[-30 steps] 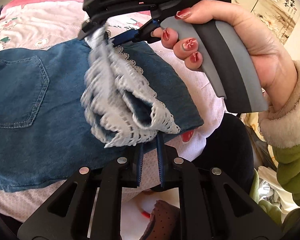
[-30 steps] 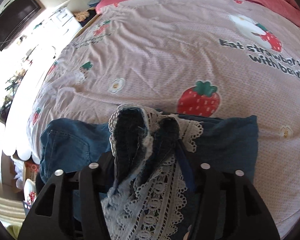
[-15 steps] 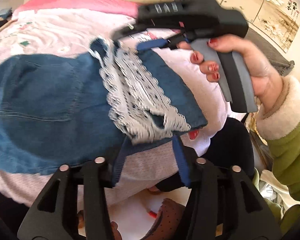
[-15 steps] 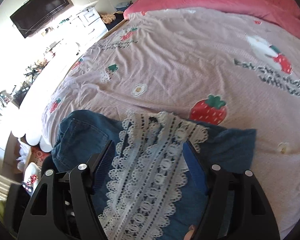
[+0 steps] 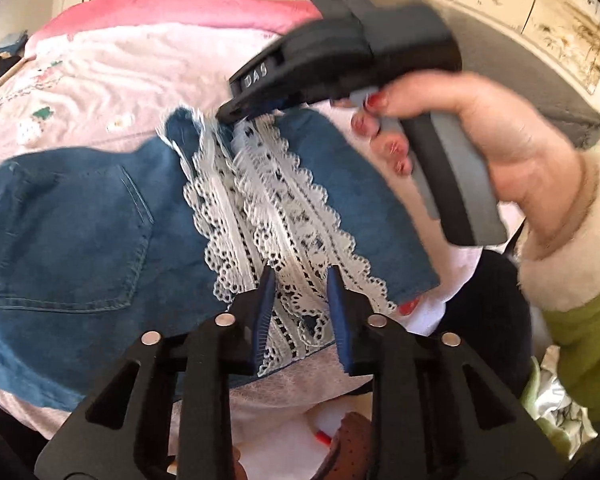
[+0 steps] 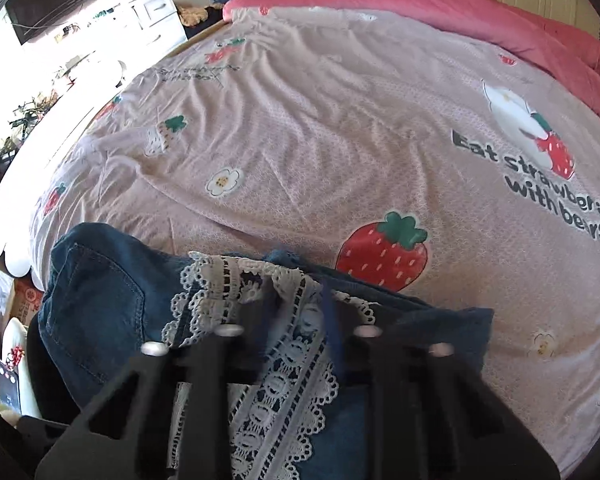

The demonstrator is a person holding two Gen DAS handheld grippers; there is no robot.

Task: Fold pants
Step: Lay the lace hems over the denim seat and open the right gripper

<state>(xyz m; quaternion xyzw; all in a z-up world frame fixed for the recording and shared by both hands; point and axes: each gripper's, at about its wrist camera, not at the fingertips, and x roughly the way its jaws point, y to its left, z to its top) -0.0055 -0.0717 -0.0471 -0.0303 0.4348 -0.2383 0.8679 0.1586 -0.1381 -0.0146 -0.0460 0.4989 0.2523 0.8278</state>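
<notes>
My left gripper (image 5: pixel 300 300) is closing, its blue pads straddling the near end of the lace hem (image 5: pixel 276 216) with a visible gap on either side, so nothing is clamped yet. My right gripper (image 5: pixel 236 114), at about 12 o'clock from the left, is also closing; it looks pinched onto the far end of the same lace, though blur in its own view keeps me from being sure. The pants (image 5: pixel 72 232) lie on the strawberry-print bedsheet (image 6: pixel 340 128), back pocket up toward 9 o'clock, legs doubled over so the lace sits across the middle. I judge one fold done, roughly halfway: the bundle is loose and wants another fold and smoothing.
</notes>
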